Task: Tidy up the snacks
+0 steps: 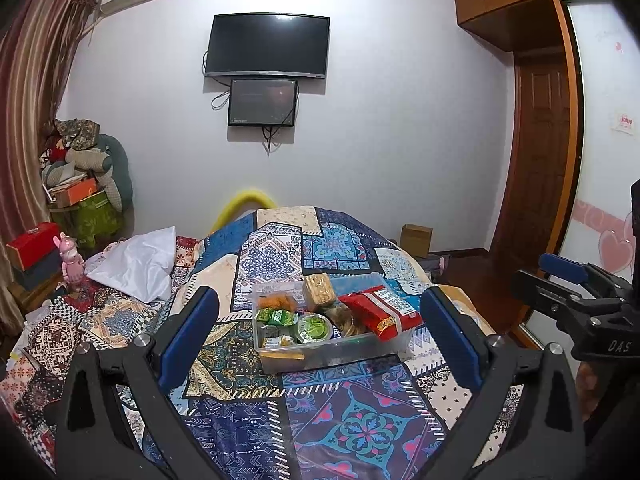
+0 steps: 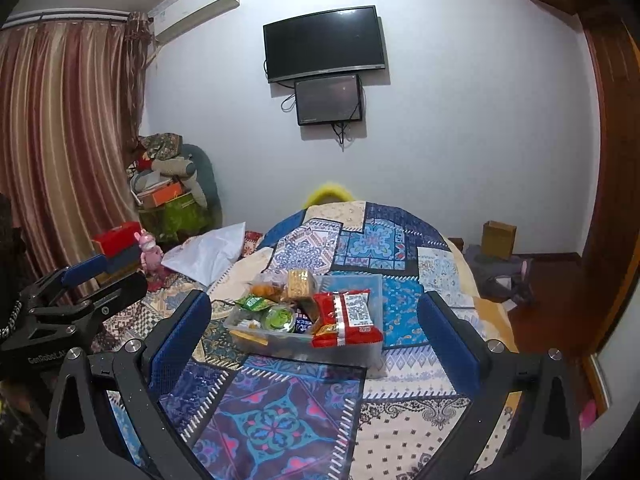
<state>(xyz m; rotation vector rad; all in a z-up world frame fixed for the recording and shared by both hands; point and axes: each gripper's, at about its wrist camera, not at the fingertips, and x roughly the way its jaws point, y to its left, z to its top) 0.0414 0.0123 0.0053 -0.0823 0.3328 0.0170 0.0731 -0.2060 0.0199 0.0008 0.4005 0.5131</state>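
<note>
A clear plastic bin (image 1: 340, 354) (image 2: 360, 350) stands on a patchwork cloth. It holds a red snack bag (image 1: 382, 310) (image 2: 346, 316), a cracker pack (image 1: 318, 289) (image 2: 300, 282), a green-lidded cup (image 1: 315, 327) (image 2: 280, 318), green packets (image 1: 276, 316) (image 2: 252, 303) and orange snacks (image 1: 276, 301) (image 2: 264, 290). My left gripper (image 1: 320, 336) is open and empty, held back from the bin. My right gripper (image 2: 314, 340) is open and empty, also short of the bin. Each gripper shows at the edge of the other's view (image 1: 568, 276) (image 2: 88, 276).
The patchwork cloth (image 1: 352, 420) (image 2: 280, 408) covers a rounded surface. A white pillow (image 1: 140, 264) (image 2: 212, 252) and a pink toy (image 1: 72, 260) (image 2: 150, 254) lie left. Boxes and cushions are stacked by the curtain. A cardboard box (image 1: 416, 238) (image 2: 498, 238) stands on the floor at right.
</note>
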